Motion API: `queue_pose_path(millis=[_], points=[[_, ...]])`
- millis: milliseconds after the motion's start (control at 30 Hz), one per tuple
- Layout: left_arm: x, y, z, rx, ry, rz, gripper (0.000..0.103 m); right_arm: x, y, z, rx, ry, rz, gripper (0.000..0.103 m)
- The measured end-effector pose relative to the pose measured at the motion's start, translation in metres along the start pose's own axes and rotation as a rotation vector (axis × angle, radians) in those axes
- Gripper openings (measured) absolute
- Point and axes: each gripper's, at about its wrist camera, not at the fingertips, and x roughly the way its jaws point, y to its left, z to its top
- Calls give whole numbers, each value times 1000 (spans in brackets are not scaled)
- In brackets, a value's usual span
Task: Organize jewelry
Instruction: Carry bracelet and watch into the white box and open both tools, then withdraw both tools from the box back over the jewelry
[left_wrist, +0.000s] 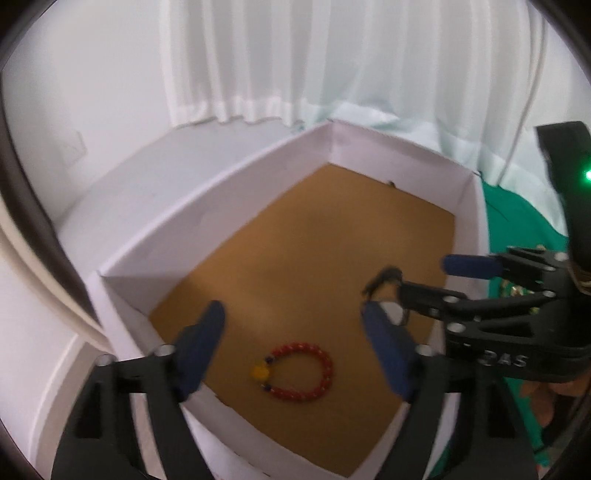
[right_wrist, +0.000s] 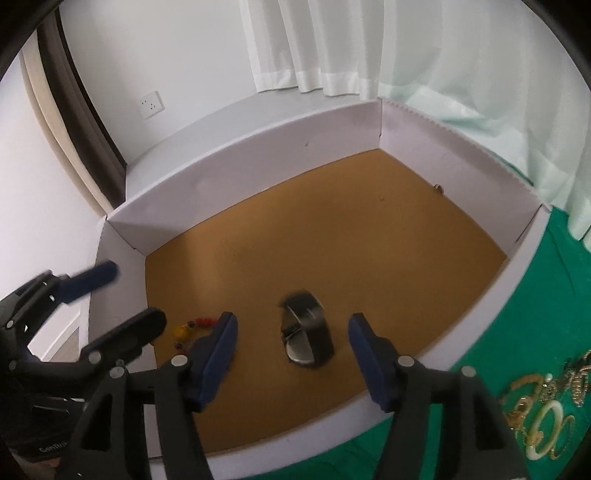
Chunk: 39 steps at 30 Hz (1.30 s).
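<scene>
White curtains (right_wrist: 314, 44) hung behind a green cloth (right_wrist: 546, 295), on which a shallow white box (right_wrist: 229, 177) with a brown floor was set. A red beaded bracelet (left_wrist: 301, 371) with a yellow bead was seen lying flat on the box floor near the front left corner. A dark watch (right_wrist: 308, 334), blurred, was seen further right above or on the same floor, apart from the bracelet; whether it rested there could not be told. The left gripper (left_wrist: 295, 354) was held over the bracelet with its blue pads spread wide and nothing pressed between them. The right gripper (right_wrist: 293, 360) was likewise found parted, the watch framed between its fingers but untouched by either pad. More jewelry (right_wrist: 546, 410), gold chains and pale bangles, was left heaped on the cloth outside the box, to its right.
</scene>
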Motion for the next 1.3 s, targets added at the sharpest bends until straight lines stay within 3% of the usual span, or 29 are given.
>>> queue_pose_path(millis=[67,133,333,533,633,833,967,1133,1300], points=[[-2,1,1,8,-25,25,96,-9,-1,0,-5,-15,-38,69],[-3,0,3,14,-41,38,98,-15,-4,-2,1,-30,-70,83],[-12,-9,3,30,-49,46,98,-45,-14,-18,17,-80,-111,84],[-33,-26,2,59,-83,13,98,-77,-28,-50,28,-125,-219,84],[-46,-41,1,77,-98,-50,100,-93,-45,-77,66,-122,-283,84],[-67,-96,-12,178,-89,-279,103,-126,-80,-132,176,-136,-370,84],[-64,-145,-33,283,-41,-411,103,-147,-106,-175,260,-131,-437,84],[-30,-201,-63,392,83,-481,103,-157,-140,-222,363,-106,-507,86],[6,-234,-86,452,141,-453,103,-150,-172,-266,473,-35,-567,86]])
